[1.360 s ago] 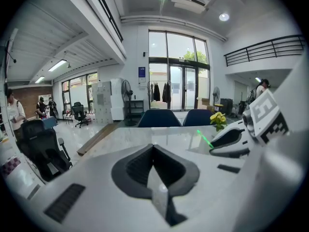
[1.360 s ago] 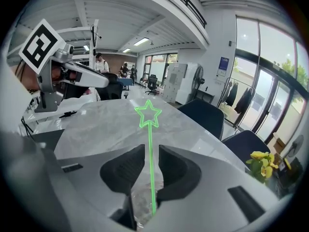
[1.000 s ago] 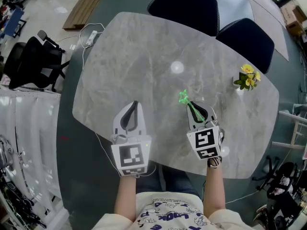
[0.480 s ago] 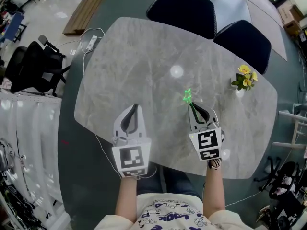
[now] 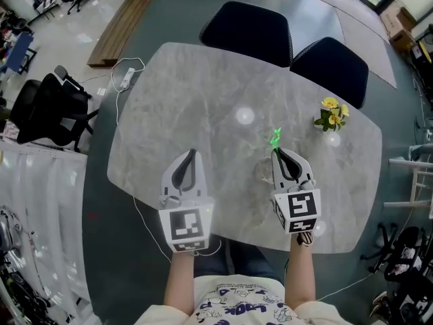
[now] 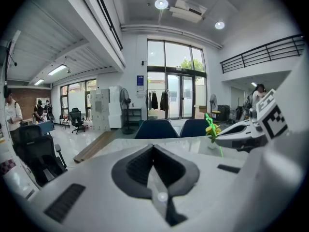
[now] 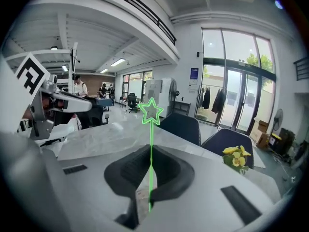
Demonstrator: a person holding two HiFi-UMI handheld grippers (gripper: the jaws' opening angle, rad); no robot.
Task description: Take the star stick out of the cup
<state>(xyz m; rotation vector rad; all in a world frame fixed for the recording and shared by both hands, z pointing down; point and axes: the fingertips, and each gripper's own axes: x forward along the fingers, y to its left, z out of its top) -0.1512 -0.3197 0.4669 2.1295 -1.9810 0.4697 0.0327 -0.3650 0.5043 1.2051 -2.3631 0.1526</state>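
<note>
The green star stick (image 5: 275,139) is pinched between the fingers of my right gripper (image 5: 278,153), which is shut on its thin stem. In the right gripper view the stem (image 7: 150,168) rises straight out of the closed jaws and ends in the outlined star (image 7: 151,111). A faint clear ring on the table just left of that gripper (image 5: 262,175) may be the cup; I cannot tell for sure. My left gripper (image 5: 191,156) hovers over the near left part of the marble table (image 5: 183,100), shut and empty. From the left gripper view (image 6: 153,149) the star stick (image 6: 211,129) shows at the right.
A small pot of yellow flowers (image 5: 330,114) stands at the table's far right. Two dark chairs (image 5: 247,22) (image 5: 329,59) sit at the far edge. An office chair (image 5: 47,107) and a power strip (image 5: 126,78) lie off the left side.
My right gripper has moved forward and to the right with the star stick in it, away from the faint ring. The left gripper has hardly moved.
</note>
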